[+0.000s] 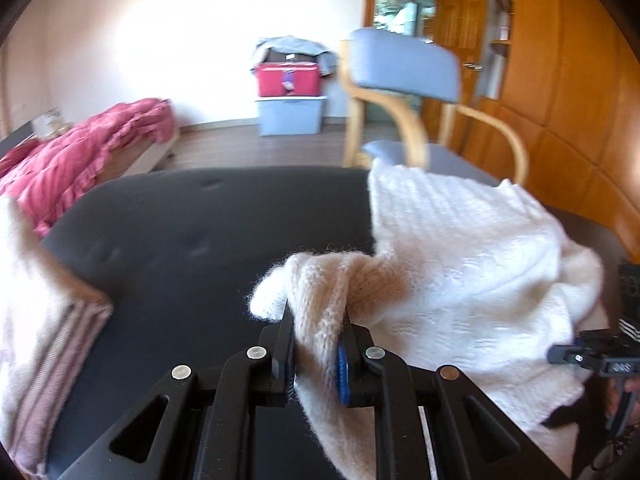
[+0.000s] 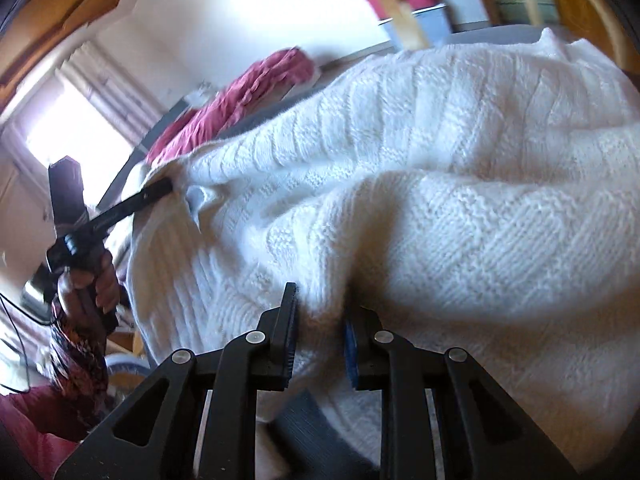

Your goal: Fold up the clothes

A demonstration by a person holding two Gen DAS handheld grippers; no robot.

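Two black two-finger grippers, each clamped on one cream-white chunky-knit sweater (image 1: 460,248). Left gripper (image 1: 318,322): jaws nearly closed, a bunched fold of the knit pinched between the blue-padded fingers (image 1: 343,368), its fuzzy end poking out past the tips. Right gripper (image 2: 320,312): jaws narrow, a thick ridge of the same sweater (image 2: 440,184) gathered between them (the pads appear to press on it, though blur leaves the contact uncertain). The sweater hangs between both grippers over a dark grey tufted cushioned surface (image 1: 192,232), its far part draping towards the seat of a blond bentwood armchair with grey-blue upholstery (image 1: 404,64). In the right wrist view, the left gripper (image 2: 162,190) bites the sweater's far edge, held by a hand (image 2: 86,280) in a patterned sleeve. Also present: a pale striped folded cloth (image 1: 44,312) at the left, a crumpled pink-red bedcover (image 1: 84,148), a red case on a pale blue plastic storage bin (image 1: 290,114).
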